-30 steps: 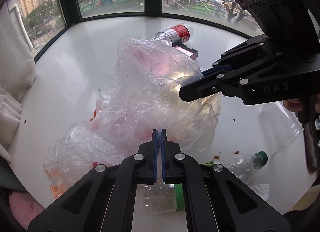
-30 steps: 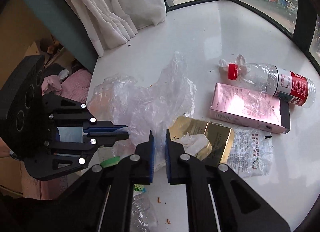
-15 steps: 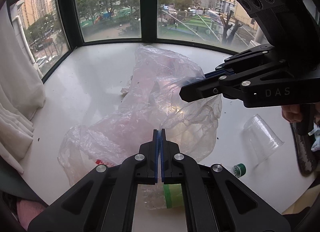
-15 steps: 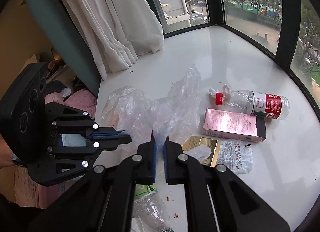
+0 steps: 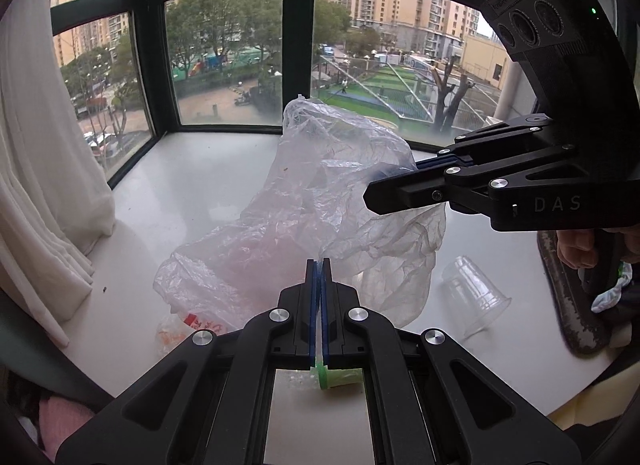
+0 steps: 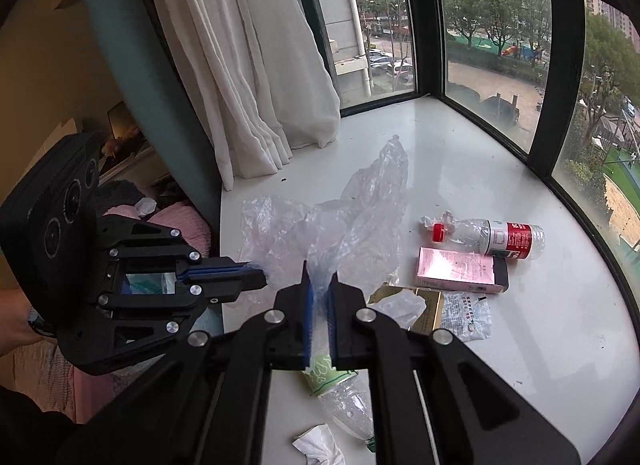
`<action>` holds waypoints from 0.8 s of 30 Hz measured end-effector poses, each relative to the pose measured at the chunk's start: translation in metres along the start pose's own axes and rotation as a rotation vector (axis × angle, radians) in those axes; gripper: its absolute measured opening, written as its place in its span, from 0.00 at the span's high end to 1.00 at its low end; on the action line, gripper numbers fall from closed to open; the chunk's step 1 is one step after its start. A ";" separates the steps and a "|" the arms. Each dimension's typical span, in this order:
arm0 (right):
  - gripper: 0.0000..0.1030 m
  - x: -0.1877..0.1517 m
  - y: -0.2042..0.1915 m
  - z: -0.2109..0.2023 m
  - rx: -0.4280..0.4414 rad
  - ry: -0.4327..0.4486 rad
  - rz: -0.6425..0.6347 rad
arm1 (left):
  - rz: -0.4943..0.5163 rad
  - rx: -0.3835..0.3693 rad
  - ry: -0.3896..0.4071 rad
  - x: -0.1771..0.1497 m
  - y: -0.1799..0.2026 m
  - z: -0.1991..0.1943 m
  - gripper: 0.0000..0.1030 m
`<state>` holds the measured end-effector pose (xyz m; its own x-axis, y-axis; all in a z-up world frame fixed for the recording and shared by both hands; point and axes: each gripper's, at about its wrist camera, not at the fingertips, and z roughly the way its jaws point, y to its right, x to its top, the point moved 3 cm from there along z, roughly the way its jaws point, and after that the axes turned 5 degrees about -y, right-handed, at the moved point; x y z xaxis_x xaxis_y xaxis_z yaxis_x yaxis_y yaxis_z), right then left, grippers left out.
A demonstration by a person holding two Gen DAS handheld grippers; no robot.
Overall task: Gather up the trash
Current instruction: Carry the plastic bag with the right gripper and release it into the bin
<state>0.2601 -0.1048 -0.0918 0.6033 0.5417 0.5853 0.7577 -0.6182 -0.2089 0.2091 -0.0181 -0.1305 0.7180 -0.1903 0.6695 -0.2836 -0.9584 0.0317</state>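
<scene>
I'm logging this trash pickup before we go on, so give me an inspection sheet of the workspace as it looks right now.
Surface: white window ledge, with small dark specks and crumbs.
Job's things: clear plastic bag held up off the ledge between both tongs; red-capped bottle, pink box, gold box, printed wrapper, crumpled tissue, green-labelled bottle and clear cup lie loose on the ledge.
Clutter: pink fabric beside the ledge.
Grippers: left tongs shut on the bag's edge; right tongs pinch bag film, with a gap between the pads.
Cables: nothing seen.
Surroundings: white curtain, dark-framed windows, street and trees outside.
</scene>
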 end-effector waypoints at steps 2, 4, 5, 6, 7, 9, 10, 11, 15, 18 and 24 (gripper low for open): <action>0.92 0.004 -0.019 0.001 0.021 0.007 -0.018 | -0.008 0.023 0.006 -0.010 -0.007 -0.016 0.99; 0.92 0.008 -0.039 0.003 0.044 0.012 -0.040 | -0.022 0.047 0.007 -0.020 -0.017 -0.030 0.99; 0.92 0.009 -0.050 0.006 0.061 0.013 -0.051 | -0.031 0.061 0.007 -0.027 -0.023 -0.037 0.99; 0.92 0.010 -0.061 0.009 0.077 0.012 -0.065 | -0.040 0.079 0.007 -0.036 -0.025 -0.048 0.99; 0.92 0.012 -0.072 0.012 0.091 0.009 -0.080 | -0.056 0.095 0.007 -0.043 -0.031 -0.056 1.00; 0.92 0.016 -0.093 0.021 0.128 -0.002 -0.113 | -0.096 0.127 0.006 -0.057 -0.047 -0.073 0.99; 0.92 0.018 -0.104 0.026 0.142 -0.008 -0.134 | -0.116 0.144 0.005 -0.066 -0.053 -0.082 0.99; 0.92 0.019 -0.116 0.031 0.156 -0.013 -0.157 | -0.139 0.157 0.004 -0.072 -0.060 -0.090 0.99; 0.92 0.021 -0.159 0.052 0.217 -0.038 -0.222 | -0.213 0.218 -0.005 -0.106 -0.083 -0.119 0.99; 0.92 0.019 -0.191 0.067 0.264 -0.062 -0.263 | -0.254 0.261 -0.019 -0.128 -0.096 -0.138 0.99; 0.92 -0.001 -0.249 0.100 0.340 -0.145 -0.343 | -0.350 0.318 -0.062 -0.182 -0.113 -0.170 0.99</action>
<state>0.0960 0.1058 -0.1185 0.3150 0.7700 0.5549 0.9421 -0.1830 -0.2809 0.0025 0.1608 -0.1291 0.7750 0.1530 0.6132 0.1843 -0.9828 0.0124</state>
